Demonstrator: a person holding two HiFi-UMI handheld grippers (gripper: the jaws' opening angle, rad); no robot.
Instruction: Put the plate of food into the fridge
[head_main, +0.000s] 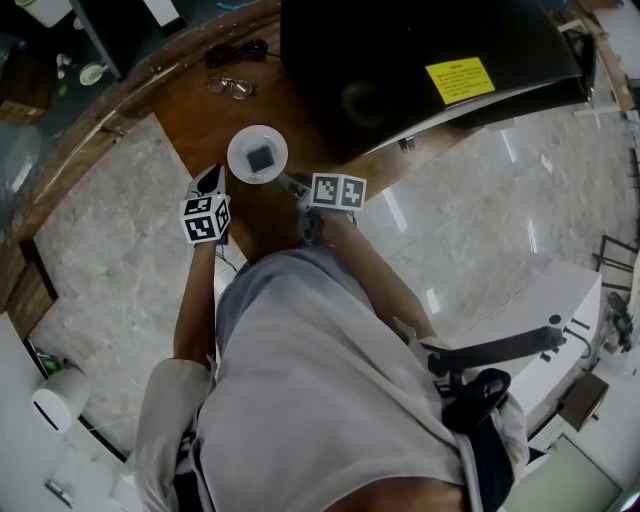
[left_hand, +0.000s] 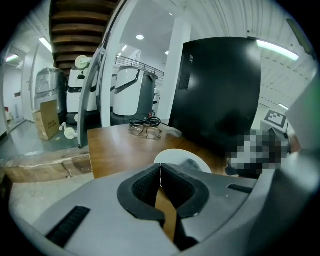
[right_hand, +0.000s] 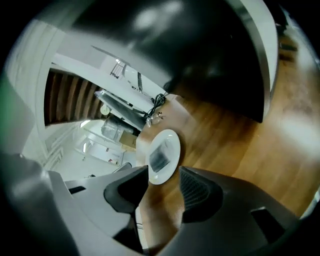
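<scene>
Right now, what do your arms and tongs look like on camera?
The left tongs and right tongs have grey plastic bodies with black ribbed pads. Each carries a cube of black-and-white square markers. The person wears a light grey short-sleeved shirt.

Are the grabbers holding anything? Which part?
Nothing. The left gripper is shut and empty; the right gripper is open, with the plate on the table ahead.

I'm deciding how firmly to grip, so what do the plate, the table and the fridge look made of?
Plate: glossy white, likely ceramic or melamine; smooth, with a soft sheen.
Table: brown wood or wood veneer; grain lines show, lightly polished.
Fridge: glossy black, probably painted metal or glass; it reflects the room's lights.
</scene>
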